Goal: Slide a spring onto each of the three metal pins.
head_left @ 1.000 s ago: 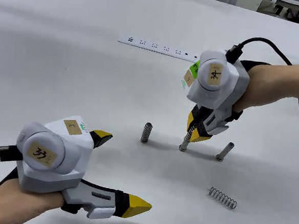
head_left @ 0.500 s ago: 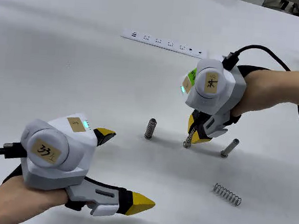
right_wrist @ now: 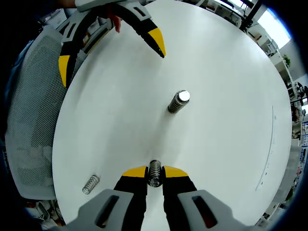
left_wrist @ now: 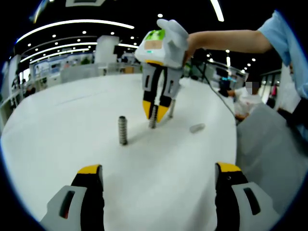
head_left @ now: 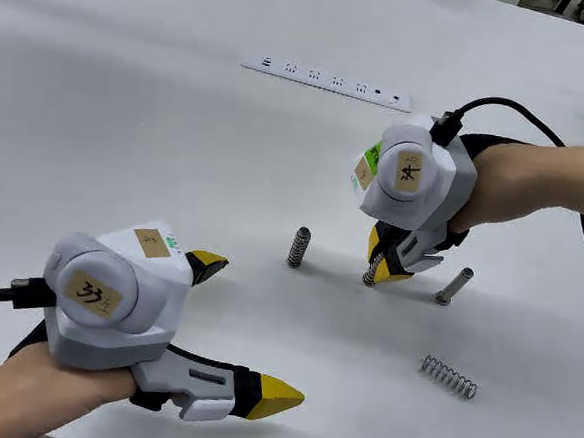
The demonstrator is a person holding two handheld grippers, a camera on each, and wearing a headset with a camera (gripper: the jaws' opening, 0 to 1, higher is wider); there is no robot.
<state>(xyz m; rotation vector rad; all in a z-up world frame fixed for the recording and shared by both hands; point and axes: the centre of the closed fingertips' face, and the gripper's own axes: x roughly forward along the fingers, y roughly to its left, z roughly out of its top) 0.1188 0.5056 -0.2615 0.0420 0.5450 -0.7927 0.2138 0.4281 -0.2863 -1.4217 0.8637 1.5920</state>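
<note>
Clamping the coiled steel spring (right_wrist: pixel 154 168), my right gripper (right_wrist: pixel 154 174) sits lower on the middle metal pin (head_left: pixel 369 281) than a second ago; my left gripper (head_left: pixel 252 329) hangs spread apart, well short of that pin.

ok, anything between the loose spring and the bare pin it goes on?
Nothing visible. The loose spring lies on bare table near the bare pin, with open surface between. The right tongs, shut on another spring, sit beside that pin, off the line.
</note>
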